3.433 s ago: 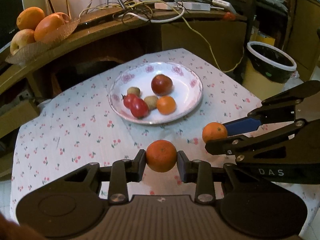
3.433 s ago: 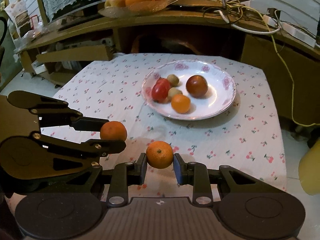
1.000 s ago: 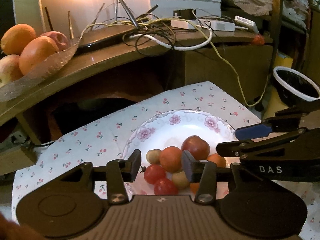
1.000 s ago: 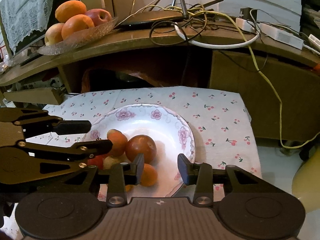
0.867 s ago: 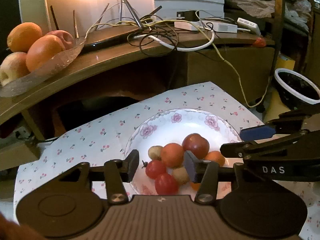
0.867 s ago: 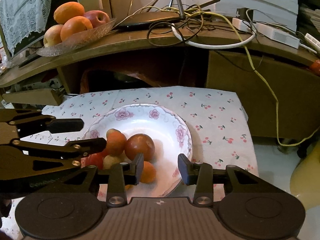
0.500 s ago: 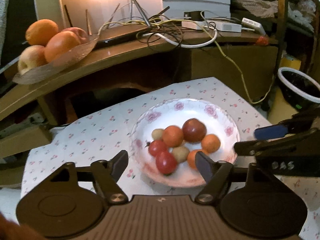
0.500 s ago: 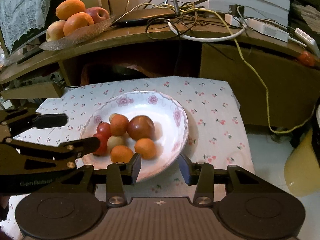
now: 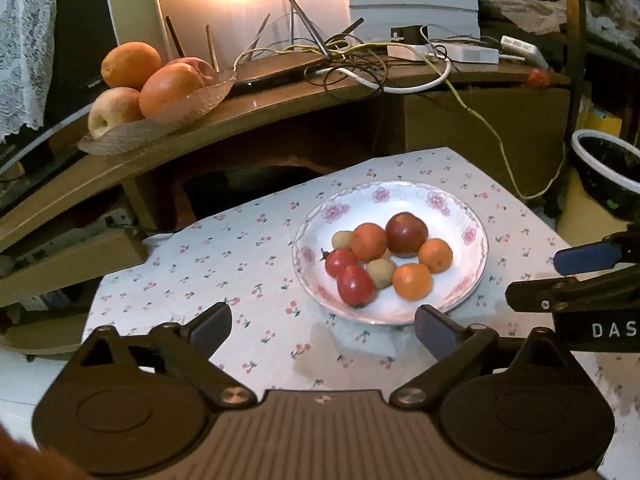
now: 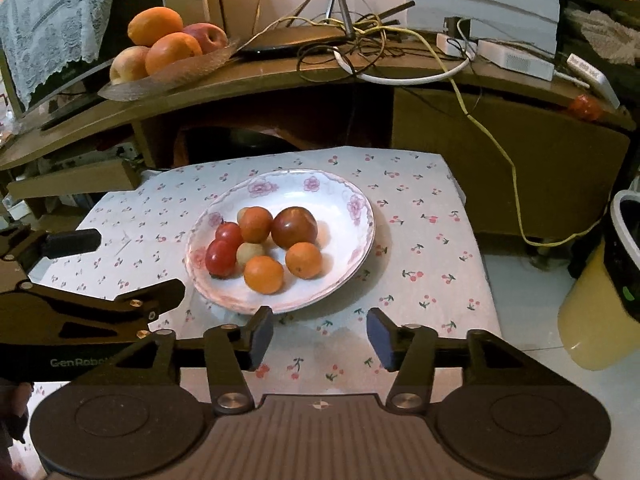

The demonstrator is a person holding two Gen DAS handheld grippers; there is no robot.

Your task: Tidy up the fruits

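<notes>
Fruits (image 10: 276, 246) heaped on plate (image 10: 352, 200), both grippers (image 9: 322, 322) (image 10: 320, 334) released and empty; near orange (image 10: 264, 274) probably could roll off if the plate is bumped.

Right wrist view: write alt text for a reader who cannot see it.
A flowered white plate of small fruit, three oranges among them, sits on a cherry-print tablecloth, just beyond the open, empty right gripper. The left gripper, also open and empty, reaches in from the left; a glass dish of larger fruit sits on the wooden shelf behind.
</notes>
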